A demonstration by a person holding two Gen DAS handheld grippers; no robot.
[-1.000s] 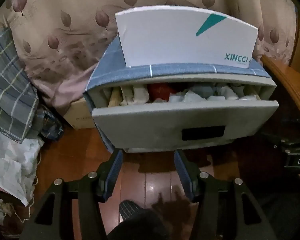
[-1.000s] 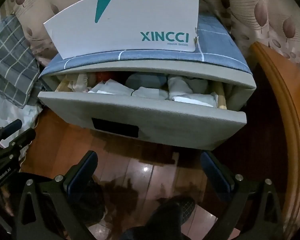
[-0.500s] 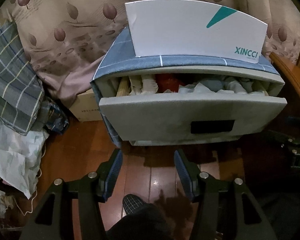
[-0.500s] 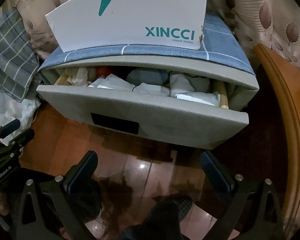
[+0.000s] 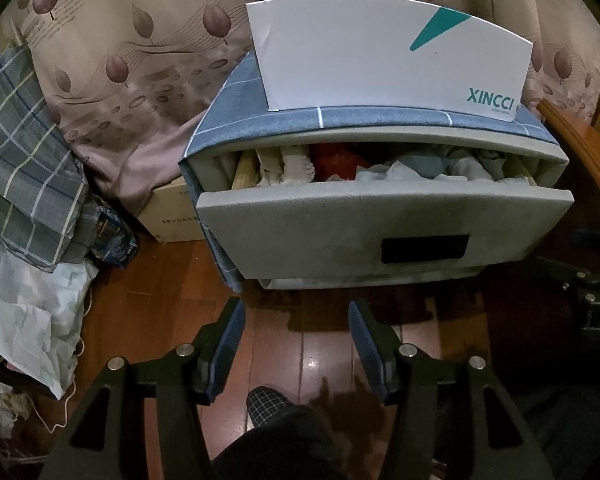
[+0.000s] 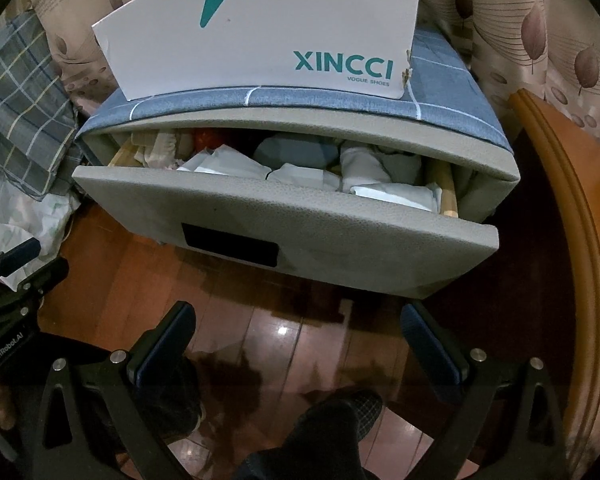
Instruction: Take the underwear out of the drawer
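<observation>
A grey drawer [image 5: 340, 220] [image 6: 340, 240] stands pulled partly out of a low cabinet with a blue checked top [image 5: 380, 118] [image 6: 300, 100]. Folded underwear fills it: white and pale blue pieces [image 5: 416, 168] [image 6: 296, 152], a red one [image 5: 332, 160] [image 6: 204, 138], cream ones at the left. My left gripper [image 5: 296, 332] hangs open above the wooden floor, short of the drawer front, nothing between its fingers. My right gripper [image 6: 298, 340] is open wider, also in front of the drawer and empty.
A white shoe box lid [image 5: 380, 64] [image 6: 260, 36] stands on the cabinet. Plaid fabric and bags [image 5: 24, 184] lie at the left, a cardboard box [image 5: 172, 212] beside the cabinet, a wooden bed edge [image 6: 572, 240] at the right. The person's slippered feet [image 5: 268, 404] [image 6: 356, 408] are below.
Both views have drifted slightly, so the cabinet sits a little farther right in the left wrist view. The grippers keep the same opening and the drawer has not moved.
</observation>
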